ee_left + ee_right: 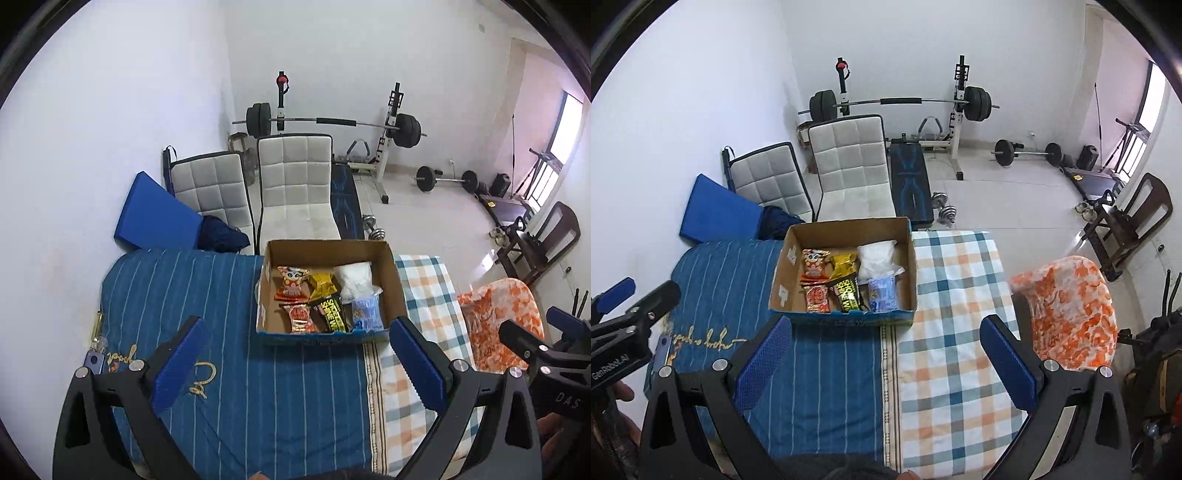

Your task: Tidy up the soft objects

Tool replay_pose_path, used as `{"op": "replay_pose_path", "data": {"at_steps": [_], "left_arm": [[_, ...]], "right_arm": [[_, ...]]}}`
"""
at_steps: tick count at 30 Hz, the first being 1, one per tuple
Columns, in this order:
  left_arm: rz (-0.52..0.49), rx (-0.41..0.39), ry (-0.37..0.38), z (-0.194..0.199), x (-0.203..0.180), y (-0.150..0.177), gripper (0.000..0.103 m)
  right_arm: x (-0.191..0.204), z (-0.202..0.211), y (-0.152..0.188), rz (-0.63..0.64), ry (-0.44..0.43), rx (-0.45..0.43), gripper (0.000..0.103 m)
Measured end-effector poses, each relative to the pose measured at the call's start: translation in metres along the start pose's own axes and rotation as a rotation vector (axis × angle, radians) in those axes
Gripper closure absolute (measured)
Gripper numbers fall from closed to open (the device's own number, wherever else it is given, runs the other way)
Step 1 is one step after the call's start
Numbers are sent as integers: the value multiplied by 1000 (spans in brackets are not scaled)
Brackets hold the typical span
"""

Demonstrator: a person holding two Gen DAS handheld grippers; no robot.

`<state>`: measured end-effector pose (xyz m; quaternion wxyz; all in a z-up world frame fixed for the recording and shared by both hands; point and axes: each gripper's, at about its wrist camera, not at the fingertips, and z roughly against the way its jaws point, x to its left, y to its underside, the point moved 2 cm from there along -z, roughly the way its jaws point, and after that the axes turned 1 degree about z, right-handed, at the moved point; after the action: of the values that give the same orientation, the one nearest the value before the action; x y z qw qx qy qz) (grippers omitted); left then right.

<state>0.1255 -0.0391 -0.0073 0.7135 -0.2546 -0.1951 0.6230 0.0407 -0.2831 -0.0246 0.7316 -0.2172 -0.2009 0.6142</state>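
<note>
Right wrist view: left gripper (631,295) body reads "GenRobot.AI"

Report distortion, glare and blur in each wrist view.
Left wrist view: strong fisheye bending, black vignette corners, window blown out; cardboard box sharp. Right wrist view: same curvature, window overexposed, orange floral cloth slightly soft at its edge.

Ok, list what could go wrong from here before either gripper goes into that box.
1. The packets in the cardboard box overlap: the black packet lies against the red packet, so open fingers may catch two at once.
2. The box sits on soft bedding and could slide or tip if its wall is nudged.
3. The left gripper and right gripper are close together and could collide.
</note>
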Motion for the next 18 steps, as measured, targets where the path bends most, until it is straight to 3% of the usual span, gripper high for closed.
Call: {"op": "replay_pose_path", "data": {"at_steps": [18], "left_arm": [[7, -12, -13, -7, -5, -6, 0]], "right_arm": [[-6, -9, -4, -3, 17, -14, 0]]}}
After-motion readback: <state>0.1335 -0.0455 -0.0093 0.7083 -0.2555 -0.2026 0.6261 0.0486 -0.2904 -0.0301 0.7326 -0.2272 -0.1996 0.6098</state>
